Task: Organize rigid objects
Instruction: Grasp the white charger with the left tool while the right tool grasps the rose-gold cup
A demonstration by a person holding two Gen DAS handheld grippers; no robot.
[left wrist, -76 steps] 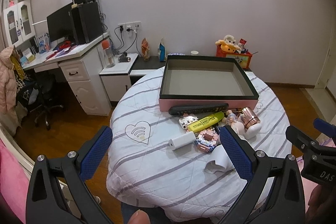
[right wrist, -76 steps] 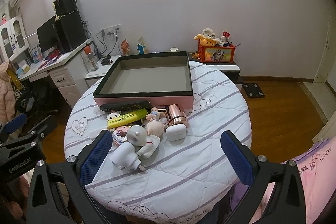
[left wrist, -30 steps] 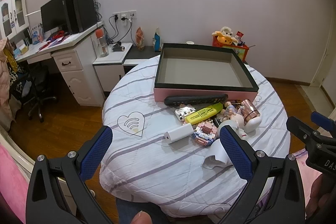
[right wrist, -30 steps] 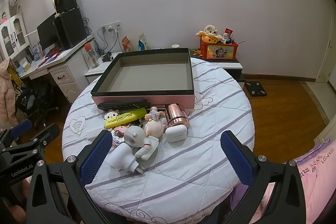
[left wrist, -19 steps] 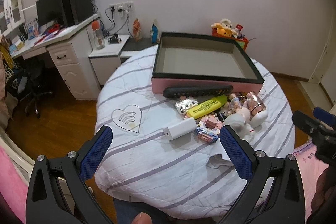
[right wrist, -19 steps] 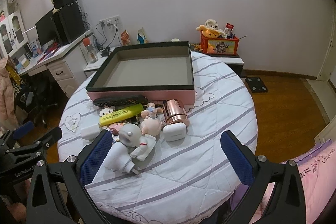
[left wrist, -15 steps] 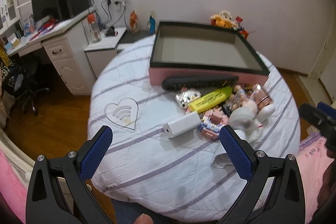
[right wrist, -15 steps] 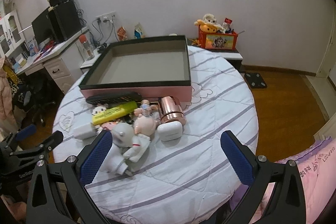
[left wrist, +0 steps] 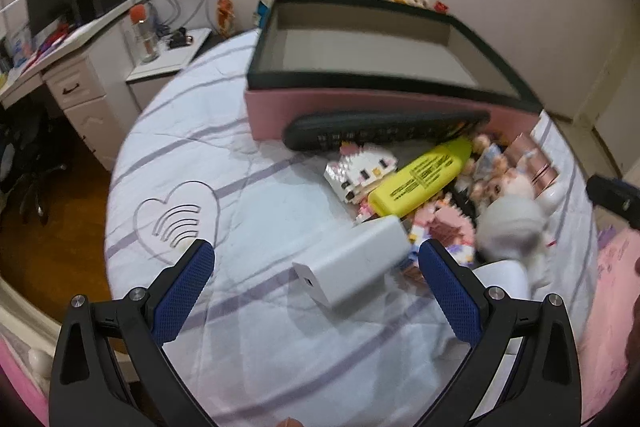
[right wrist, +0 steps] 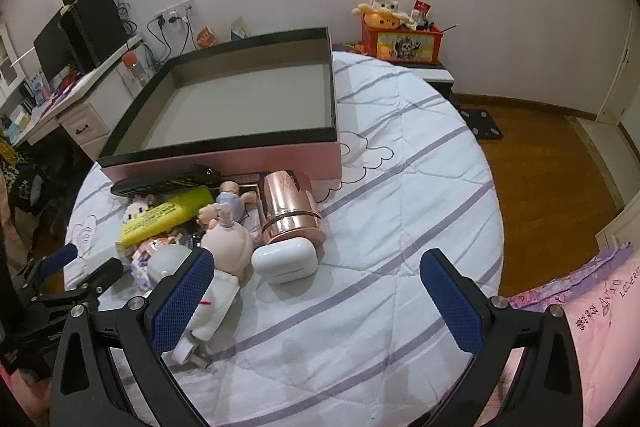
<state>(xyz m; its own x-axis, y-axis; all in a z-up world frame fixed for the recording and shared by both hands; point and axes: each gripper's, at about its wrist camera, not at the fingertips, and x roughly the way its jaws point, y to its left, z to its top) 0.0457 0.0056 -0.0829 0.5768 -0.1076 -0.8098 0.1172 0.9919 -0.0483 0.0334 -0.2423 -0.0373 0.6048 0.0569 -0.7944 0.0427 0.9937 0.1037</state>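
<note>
A pink box point(left wrist: 360, 107) with a dark rim stands empty on the round table; it also shows in the right wrist view point(right wrist: 240, 155). In front of it lie a black remote point(left wrist: 384, 131), a yellow highlighter point(left wrist: 420, 179), a white charger block point(left wrist: 352, 273), a copper cup point(right wrist: 290, 211), a white earbud case point(right wrist: 286, 261), a pink figurine point(right wrist: 228, 243) and small brick toys point(left wrist: 360, 175). My left gripper point(left wrist: 316, 297) is open, low over the table with the charger block between its fingers. My right gripper point(right wrist: 316, 301) is open, just in front of the earbud case.
The table wears a white quilted cloth with purple stripes point(right wrist: 400, 187). A desk with monitor and speakers point(right wrist: 80, 39) stands at the left. An orange toy box point(right wrist: 400, 43) sits on a low cabinet behind the table. A pink bedspread point(right wrist: 600, 327) is at the right.
Both grippers have moved forward and down toward the pile. The left one now has the white charger block between its open fingers; the right one has neared the earbud case.
</note>
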